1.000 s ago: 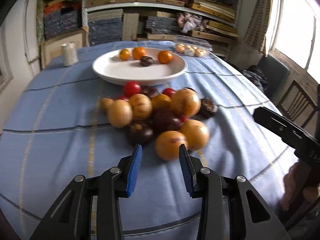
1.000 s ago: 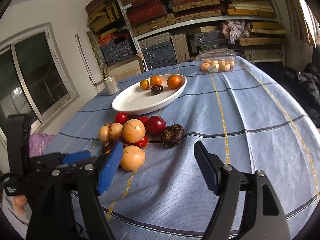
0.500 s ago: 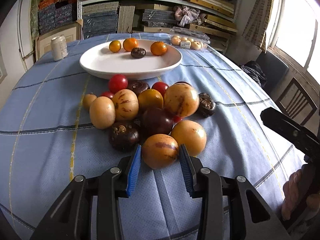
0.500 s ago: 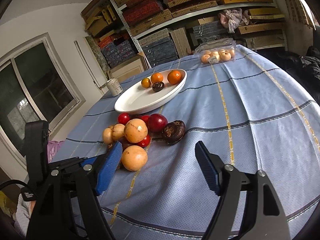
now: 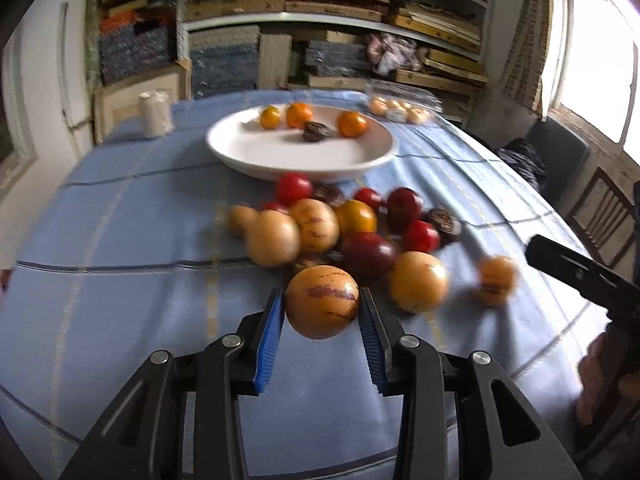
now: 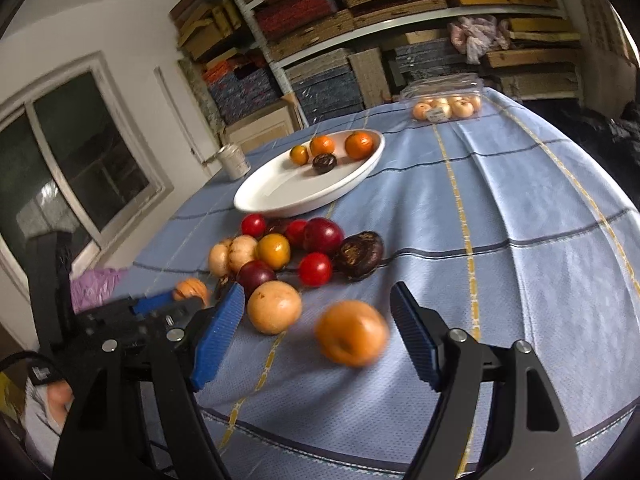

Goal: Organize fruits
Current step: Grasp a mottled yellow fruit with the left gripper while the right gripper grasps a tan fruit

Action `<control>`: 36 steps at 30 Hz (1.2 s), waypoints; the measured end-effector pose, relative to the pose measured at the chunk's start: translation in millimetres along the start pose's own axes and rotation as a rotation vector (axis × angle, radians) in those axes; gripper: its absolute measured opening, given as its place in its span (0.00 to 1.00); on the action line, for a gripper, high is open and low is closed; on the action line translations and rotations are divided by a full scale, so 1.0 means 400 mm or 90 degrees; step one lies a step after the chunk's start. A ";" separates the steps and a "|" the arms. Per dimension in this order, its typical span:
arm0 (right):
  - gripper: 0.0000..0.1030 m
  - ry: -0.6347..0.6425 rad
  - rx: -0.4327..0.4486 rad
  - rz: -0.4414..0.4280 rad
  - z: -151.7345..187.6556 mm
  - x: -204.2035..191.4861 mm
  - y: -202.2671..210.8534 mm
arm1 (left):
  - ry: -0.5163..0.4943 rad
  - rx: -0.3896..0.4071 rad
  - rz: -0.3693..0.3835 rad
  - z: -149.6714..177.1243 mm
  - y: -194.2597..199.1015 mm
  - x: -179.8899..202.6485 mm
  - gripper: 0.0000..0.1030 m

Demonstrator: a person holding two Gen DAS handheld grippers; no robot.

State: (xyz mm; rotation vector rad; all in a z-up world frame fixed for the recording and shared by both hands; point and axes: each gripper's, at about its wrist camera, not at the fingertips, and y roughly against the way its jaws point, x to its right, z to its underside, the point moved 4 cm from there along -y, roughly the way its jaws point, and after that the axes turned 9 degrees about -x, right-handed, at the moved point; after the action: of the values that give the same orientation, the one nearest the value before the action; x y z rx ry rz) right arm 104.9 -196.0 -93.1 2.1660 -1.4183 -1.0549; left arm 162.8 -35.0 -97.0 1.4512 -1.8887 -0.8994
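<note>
Left gripper (image 5: 322,312), angled downward, clamps a streaked yellow fruit (image 5: 322,302), apparently clear of the table (image 5: 120,240); right gripper (image 6: 318,334) stands wide, holding nothing.

Blurred orange fruit (image 6: 352,332) between open tongs (image 6: 316,332)

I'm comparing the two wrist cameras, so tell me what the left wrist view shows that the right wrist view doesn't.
Only the left wrist view shows the left tongs closed on a streaked yellow fruit seen whole, plus a bright window and a wooden chair.

Only the right wrist view shows the right tongs open and empty, a dark window, and a purple sleeve.

Both show the white plate holding three oranges, the fruit pile, a blurred loose orange fruit, the clear fruit box and the shelves.
</note>
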 end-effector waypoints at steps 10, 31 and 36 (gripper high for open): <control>0.72 0.046 -0.097 0.122 0.049 0.022 -0.029 | 0.045 0.001 0.014 0.017 0.005 -0.083 0.37; 0.42 0.085 -0.162 0.160 0.113 0.043 -0.032 | 0.045 -0.002 0.014 0.019 0.002 -0.086 0.37; 0.42 0.102 -0.154 0.155 0.115 0.029 -0.027 | 0.020 -0.001 -0.001 -0.016 0.016 -0.084 0.37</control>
State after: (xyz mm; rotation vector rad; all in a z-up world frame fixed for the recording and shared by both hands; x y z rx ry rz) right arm 80.2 -196.5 -135.0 1.8119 -1.3631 -0.8914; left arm 172.1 -2.1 -89.9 1.4574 -1.8641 -0.8735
